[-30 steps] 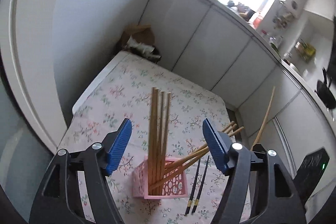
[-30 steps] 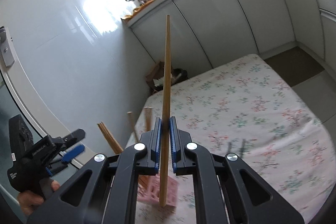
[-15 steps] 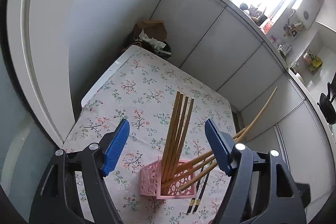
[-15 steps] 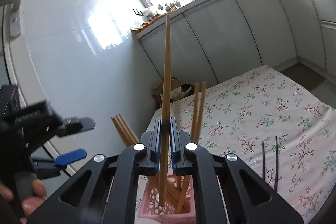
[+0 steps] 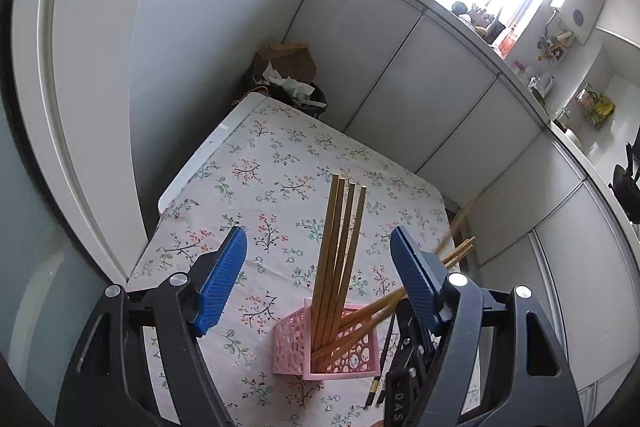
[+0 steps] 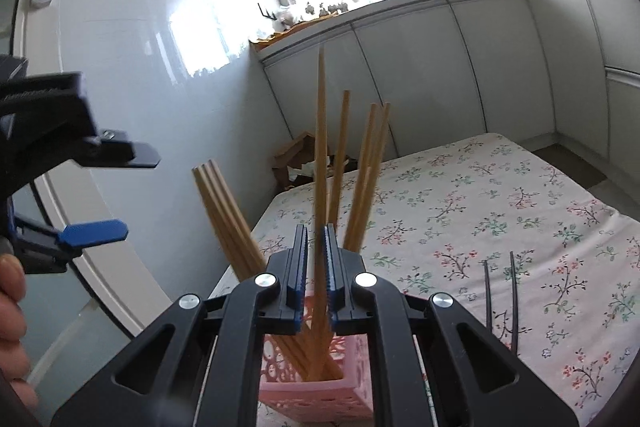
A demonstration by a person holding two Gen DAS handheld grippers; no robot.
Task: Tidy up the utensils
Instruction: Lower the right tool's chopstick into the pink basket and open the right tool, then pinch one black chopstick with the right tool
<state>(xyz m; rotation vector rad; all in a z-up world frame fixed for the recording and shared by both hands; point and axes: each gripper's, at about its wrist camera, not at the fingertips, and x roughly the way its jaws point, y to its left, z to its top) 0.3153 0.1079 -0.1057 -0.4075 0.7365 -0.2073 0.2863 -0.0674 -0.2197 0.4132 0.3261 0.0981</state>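
Observation:
A pink lattice basket (image 5: 328, 347) stands on the floral tablecloth (image 5: 280, 167) and holds several wooden chopsticks (image 5: 340, 247); some stand upright, some lean right. My left gripper (image 5: 318, 279) hovers open above and around them, touching none. My right gripper (image 6: 316, 267) is shut on one wooden chopstick (image 6: 320, 147), held nearly upright with its lower end inside the basket (image 6: 320, 391). Two black chopsticks (image 6: 500, 299) lie on the cloth to the right of the basket, also visible as black chopsticks (image 5: 384, 351) in the left wrist view.
A cardboard box with a dark rubbish bag (image 5: 288, 71) sits in the corner behind the table. White cabinets (image 5: 420, 87) run along the far side, and a white wall and door frame lie to the left. A hand (image 6: 12, 307) holds the left gripper.
The right gripper has come down and forward, bringing its chopstick's lower end from beside the basket into it. The left gripper stays open over the basket, with little shift.

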